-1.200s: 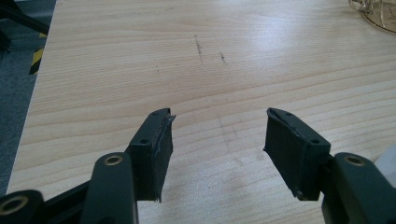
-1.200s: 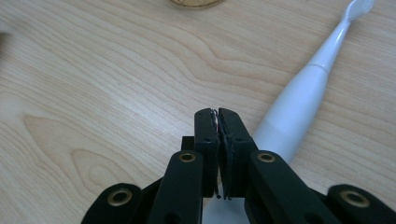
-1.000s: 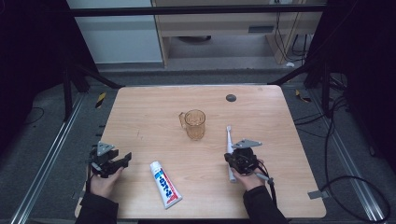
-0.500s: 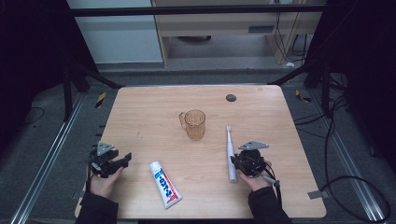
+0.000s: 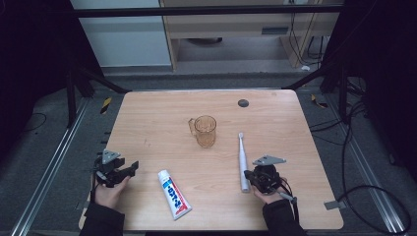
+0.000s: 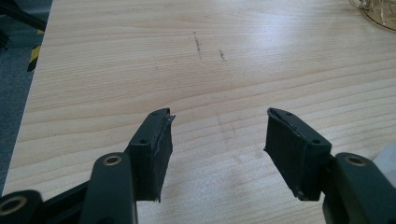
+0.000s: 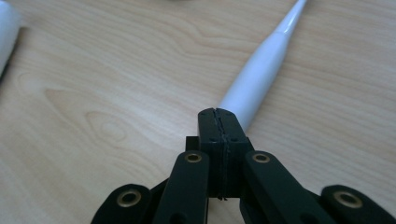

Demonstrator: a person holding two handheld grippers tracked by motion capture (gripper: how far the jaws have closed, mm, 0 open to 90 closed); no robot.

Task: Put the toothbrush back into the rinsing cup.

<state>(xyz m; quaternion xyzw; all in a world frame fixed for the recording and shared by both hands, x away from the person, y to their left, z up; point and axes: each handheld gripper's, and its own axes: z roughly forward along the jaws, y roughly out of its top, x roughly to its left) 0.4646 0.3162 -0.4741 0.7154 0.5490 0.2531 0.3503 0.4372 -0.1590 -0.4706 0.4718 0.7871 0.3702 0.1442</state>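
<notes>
A: One white electric toothbrush [image 5: 242, 162] lies flat on the pale wooden bench [image 5: 162, 118], long axis running away from the person, head at the far end.

B: The right tongs [image 7: 218, 114], pressed together on nothing, sit just beside its handle. The left tongs [image 6: 217, 135] gape empty.

A: One amber glass mug [image 5: 204, 131], one toothpaste tube [image 5: 174, 193].

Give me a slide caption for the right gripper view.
Right gripper, jaws shut and empty, just in front of a white toothbrush lying on the wooden table.
</notes>
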